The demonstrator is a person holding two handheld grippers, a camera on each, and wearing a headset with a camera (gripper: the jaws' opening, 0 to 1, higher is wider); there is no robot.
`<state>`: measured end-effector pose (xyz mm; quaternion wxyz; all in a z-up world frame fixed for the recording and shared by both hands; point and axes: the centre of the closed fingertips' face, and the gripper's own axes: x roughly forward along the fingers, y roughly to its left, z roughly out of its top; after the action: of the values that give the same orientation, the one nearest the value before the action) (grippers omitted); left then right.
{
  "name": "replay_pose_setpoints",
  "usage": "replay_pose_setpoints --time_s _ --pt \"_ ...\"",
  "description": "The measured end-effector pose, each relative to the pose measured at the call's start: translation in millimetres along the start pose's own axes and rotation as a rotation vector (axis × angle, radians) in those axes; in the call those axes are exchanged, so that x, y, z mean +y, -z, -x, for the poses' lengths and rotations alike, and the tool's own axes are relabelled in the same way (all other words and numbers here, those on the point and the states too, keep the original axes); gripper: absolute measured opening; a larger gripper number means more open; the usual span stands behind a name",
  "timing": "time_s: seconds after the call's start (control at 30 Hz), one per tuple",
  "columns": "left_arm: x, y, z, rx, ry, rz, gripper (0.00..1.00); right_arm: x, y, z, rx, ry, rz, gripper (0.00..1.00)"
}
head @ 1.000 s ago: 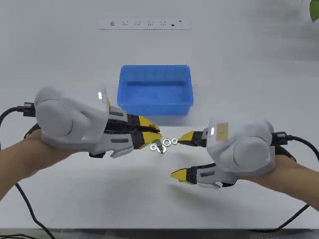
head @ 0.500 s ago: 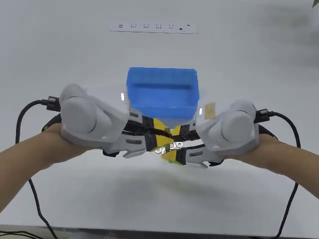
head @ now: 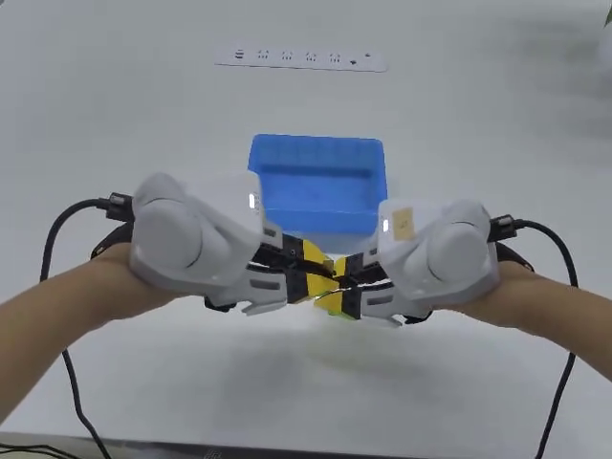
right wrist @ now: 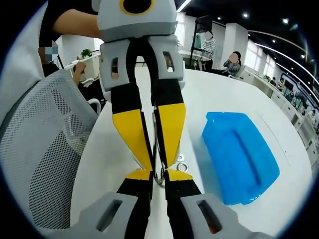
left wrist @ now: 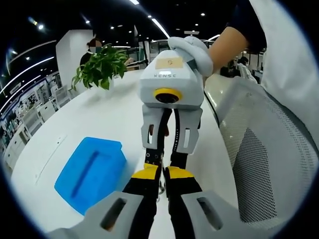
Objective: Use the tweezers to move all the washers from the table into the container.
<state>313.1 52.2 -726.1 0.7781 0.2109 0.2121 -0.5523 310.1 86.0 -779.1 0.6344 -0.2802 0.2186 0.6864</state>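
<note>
In the head view, the left gripper [head: 317,274] and the right gripper [head: 337,287] meet tip to tip over the tabletop [head: 306,382]. They are just in front of the blue container [head: 316,145]. One second ago the right gripper stood off to the side with its jaws wide apart. The washers showed on the tabletop between the two grippers then. Now the right gripper has come in, its jaws are drawn close, and the tips cover that spot.

In the left gripper view, the left gripper's jaws are pressed on the thin metal tweezers [left wrist: 160,186]. The tweezers run straight out along the jaws, toward the right gripper that faces it. The container lies off to the left in this view, near the tips but apart from them.

In the right gripper view, the right gripper's jaws are almost together, with the end of the tweezers between them. It is too hard to tell if they pinch it. Two washers [right wrist: 183,167] lie flat on the tabletop just beside the tips, on the side toward the container. So the washers sit between the tweezers and the container, and both grippers are about as near to them. The next move likely needs the tweezers' tip to swing a little to that side and down. The way from there to the container goes on in the same direction.
</note>
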Motion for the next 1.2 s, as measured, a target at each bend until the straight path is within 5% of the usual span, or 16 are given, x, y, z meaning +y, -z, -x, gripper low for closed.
replay_pose_setpoints --time_s 0.1,0.23,0.57,0.93,1.2 --pt "-1.2 -1.2 -0.5 0.011 -0.015 -0.002 0.09 0.0 0.2 0.7 -0.005 0.004 -0.002 0.10" --pt "-0.2 -16.1 2.6 -0.083 -0.030 0.078 0.12 2.0 -0.2 1.4 -0.021 0.002 -0.012 0.09" --pt "4.8 -12.4 16.2 -0.066 -0.078 0.079 0.29 0.4 -3.9 3.9 -0.023 0.012 0.001 0.09" --pt "12.7 2.5 45.3 -0.088 -0.249 0.160 0.76 -1.3 -22.2 25.1 -0.050 0.027 0.023 0.09" --pt "21.7 13.7 67.3 -0.077 -0.345 0.188 0.96 -13.7 -48.9 49.6 -0.081 0.046 0.076 0.09"
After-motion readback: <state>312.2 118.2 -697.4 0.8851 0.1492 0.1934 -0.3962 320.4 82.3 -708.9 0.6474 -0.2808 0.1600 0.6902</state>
